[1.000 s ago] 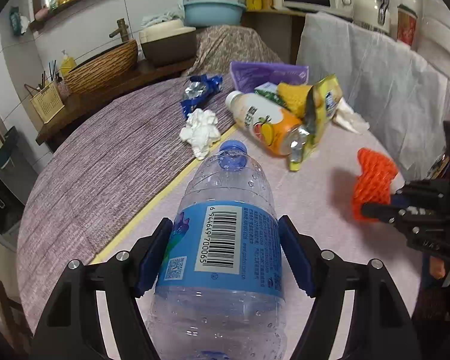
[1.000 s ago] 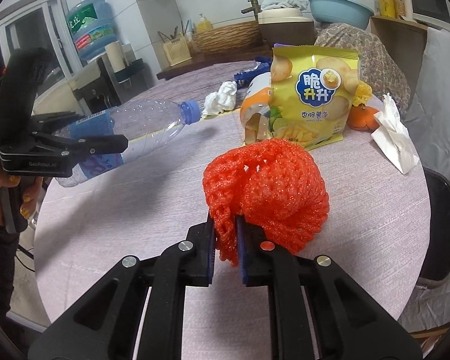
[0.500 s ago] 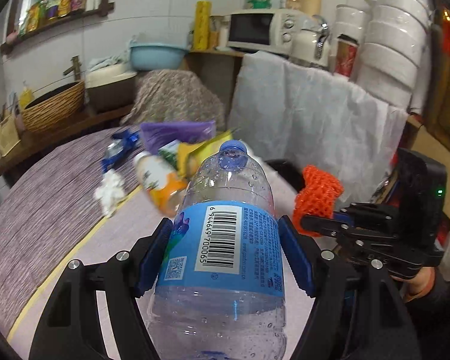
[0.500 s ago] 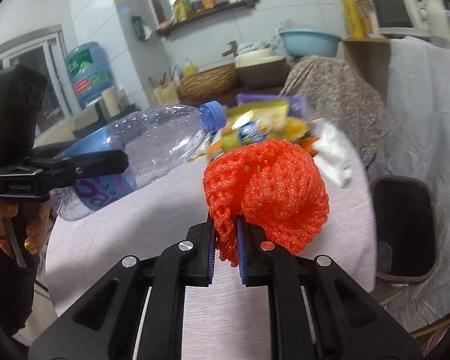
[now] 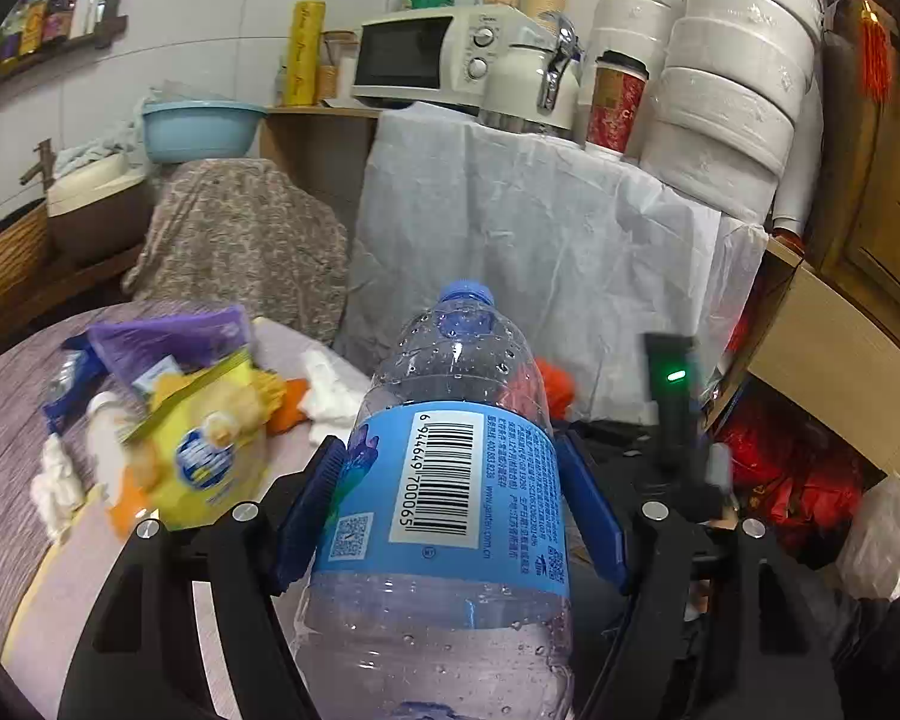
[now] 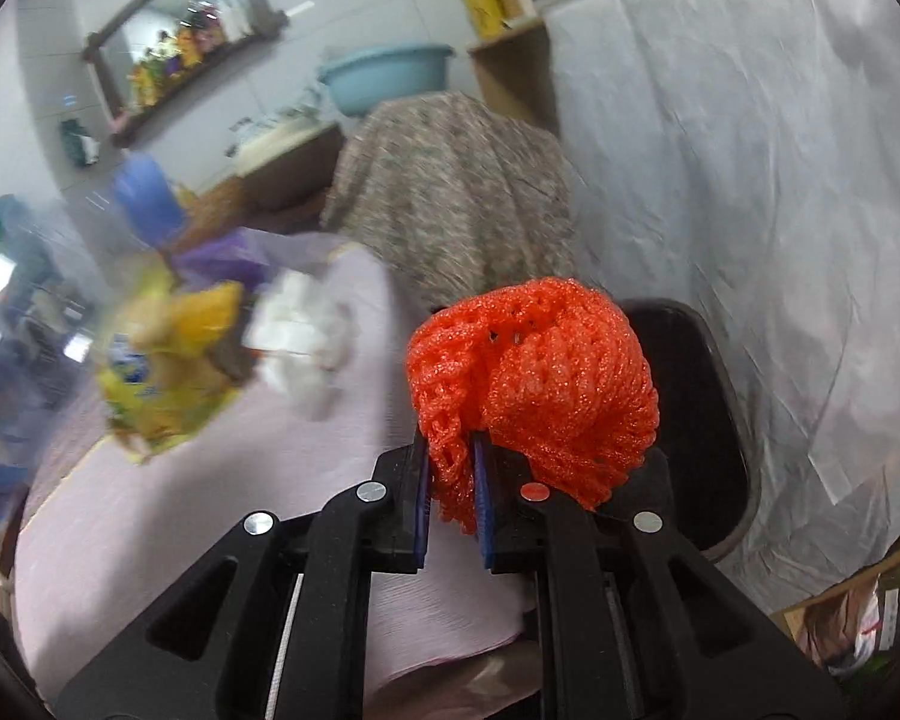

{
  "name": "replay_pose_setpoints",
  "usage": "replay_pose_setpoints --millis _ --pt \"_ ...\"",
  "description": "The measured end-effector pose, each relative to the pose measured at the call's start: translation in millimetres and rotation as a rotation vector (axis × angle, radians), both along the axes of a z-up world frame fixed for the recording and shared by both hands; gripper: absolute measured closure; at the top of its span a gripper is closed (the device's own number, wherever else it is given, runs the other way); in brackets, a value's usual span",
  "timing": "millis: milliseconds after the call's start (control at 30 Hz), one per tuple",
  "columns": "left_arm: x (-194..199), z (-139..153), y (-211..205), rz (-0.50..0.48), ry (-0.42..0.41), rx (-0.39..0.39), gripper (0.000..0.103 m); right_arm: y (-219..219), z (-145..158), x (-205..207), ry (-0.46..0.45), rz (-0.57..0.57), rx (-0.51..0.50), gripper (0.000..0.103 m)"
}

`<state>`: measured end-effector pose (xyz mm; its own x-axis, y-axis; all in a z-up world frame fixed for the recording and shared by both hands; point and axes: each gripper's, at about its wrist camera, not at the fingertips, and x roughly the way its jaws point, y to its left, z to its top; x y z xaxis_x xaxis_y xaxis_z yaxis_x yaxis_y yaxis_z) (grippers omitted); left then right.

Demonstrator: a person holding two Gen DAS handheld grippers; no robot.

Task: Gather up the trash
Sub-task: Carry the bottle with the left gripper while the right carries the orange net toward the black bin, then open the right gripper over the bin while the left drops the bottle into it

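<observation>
— How did my left tongs [image 5: 450, 516] look at that point?

— Spread wide, both blue pads [image 5: 306, 516] pressed flat against the sides of the plastic bottle [image 5: 450, 480], pointing forward and tilted downward.

— And my right tongs [image 6: 452, 480]?

— Nearly closed, pads pinching a fold of the orange foam net [image 6: 534, 384], also angled down. From my left camera I could see the right tongs' black body just beyond the bottle, low on the right.

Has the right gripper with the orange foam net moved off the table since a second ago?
Yes. The right gripper, shut on the orange foam net, has swung from over the table toward the black trash bin at its edge.
</observation>
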<state>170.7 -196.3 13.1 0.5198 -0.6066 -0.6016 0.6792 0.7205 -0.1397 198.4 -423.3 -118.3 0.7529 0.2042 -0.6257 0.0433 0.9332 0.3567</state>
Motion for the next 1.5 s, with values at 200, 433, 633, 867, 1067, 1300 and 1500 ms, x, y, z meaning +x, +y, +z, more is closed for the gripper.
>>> replay_pose_setpoints --millis 200,433,633,867,1067,1300,1500 --pt "29.2 -11.2 -44.9 -0.010 0.031 -0.010 0.032 -30.0 -60.0 52.1 0.117 -0.013 0.070 0.090" --pt "56.1 -32.3 -92.7 -0.021 0.110 0.010 0.032 -61.1 -123.6 80.9 0.243 -0.037 0.160 0.089" --pt "71.2 -53.4 -132.3 -0.030 0.143 0.062 0.032 -67.6 -147.4 77.5 0.249 -0.071 0.173 0.054" --pt "91.3 -80.6 -169.3 -0.020 0.215 0.115 0.032 -87.3 -143.5 55.8 0.213 -0.175 0.100 0.052" --pt "108.9 -114.5 -206.2 0.006 0.276 0.209 0.032 -120.7 -129.7 12.6 0.139 -0.360 0.090 0.045" --pt "140.8 -172.5 -236.0 0.077 0.394 0.341 0.032 -144.1 -120.5 -26.3 0.113 -0.469 0.093 0.044" --pt "146.3 -201.1 -244.1 0.083 0.409 0.407 0.031 -143.1 -113.5 -38.6 0.109 -0.473 0.077 0.044"
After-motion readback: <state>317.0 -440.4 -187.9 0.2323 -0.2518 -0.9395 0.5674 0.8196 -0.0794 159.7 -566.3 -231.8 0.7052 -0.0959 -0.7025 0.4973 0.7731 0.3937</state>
